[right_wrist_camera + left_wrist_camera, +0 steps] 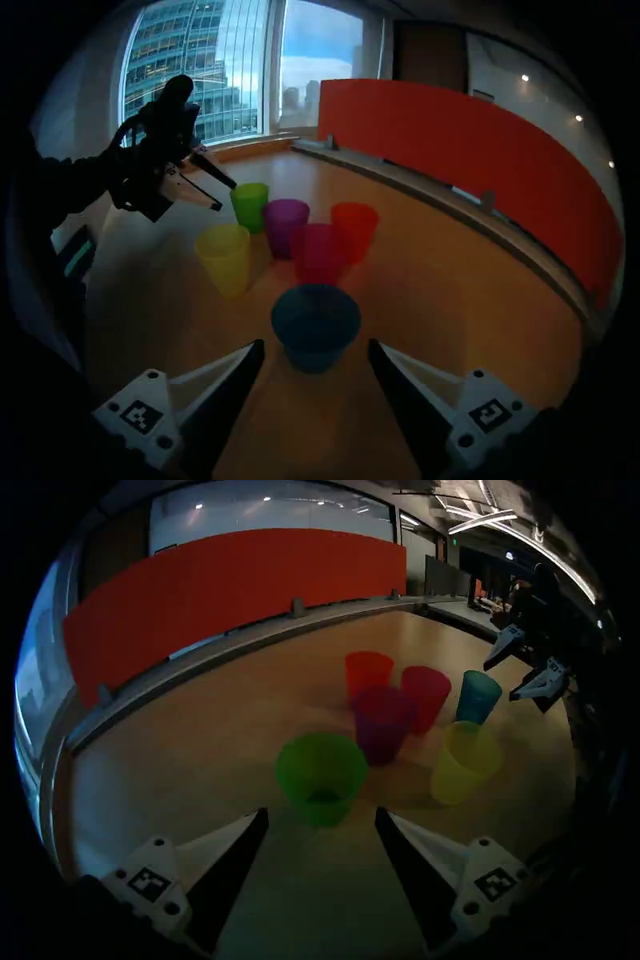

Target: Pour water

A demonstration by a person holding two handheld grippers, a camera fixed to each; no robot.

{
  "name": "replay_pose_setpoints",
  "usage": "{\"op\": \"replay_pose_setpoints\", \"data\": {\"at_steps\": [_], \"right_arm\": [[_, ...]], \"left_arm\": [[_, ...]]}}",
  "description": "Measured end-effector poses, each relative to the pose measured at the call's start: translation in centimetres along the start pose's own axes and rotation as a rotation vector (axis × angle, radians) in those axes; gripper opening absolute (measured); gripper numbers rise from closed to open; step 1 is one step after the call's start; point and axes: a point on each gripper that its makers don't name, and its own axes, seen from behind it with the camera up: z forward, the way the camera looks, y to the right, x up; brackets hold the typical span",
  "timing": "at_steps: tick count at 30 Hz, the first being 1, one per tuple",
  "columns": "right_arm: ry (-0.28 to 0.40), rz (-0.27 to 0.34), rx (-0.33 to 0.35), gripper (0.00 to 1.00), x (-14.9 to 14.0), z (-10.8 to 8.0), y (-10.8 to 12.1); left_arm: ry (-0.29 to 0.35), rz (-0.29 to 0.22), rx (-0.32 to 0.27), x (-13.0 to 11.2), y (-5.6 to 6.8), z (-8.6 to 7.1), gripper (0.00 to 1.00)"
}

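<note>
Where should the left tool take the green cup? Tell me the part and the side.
Best grip the green cup by its side wall, just under the rim, with the left tool coming straight in from the near side. It stands upright, widening upward, centred between the open fingers; the purple cup crowds its far side.

Red partition (240,584), seemingly wooden table (200,744), tall windows (200,64)
</note>
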Motion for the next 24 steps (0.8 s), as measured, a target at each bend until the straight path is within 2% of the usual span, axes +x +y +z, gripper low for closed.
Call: {"op": "replay_pose_setpoints", "data": {"at_steps": [8,15,24], "right_arm": [[-0.016,0.000,0.000,1.00,-0.4,1.2,0.1],[-0.024,0.009,0.003,1.00,-0.6,2.2,0.3],[-0.025,0.005,0.013,1.00,-0.2,3.4,0.3]], "left_arm": [[-0.020,0.000,-0.008,-0.1,-0.6,1.5,1.00],[-0.017,-0.010,-0.037,0.4,-0.5,2.7,1.00],[-0.017,0.001,-0.053,1.3,-0.3,4.0,1.00]]}}
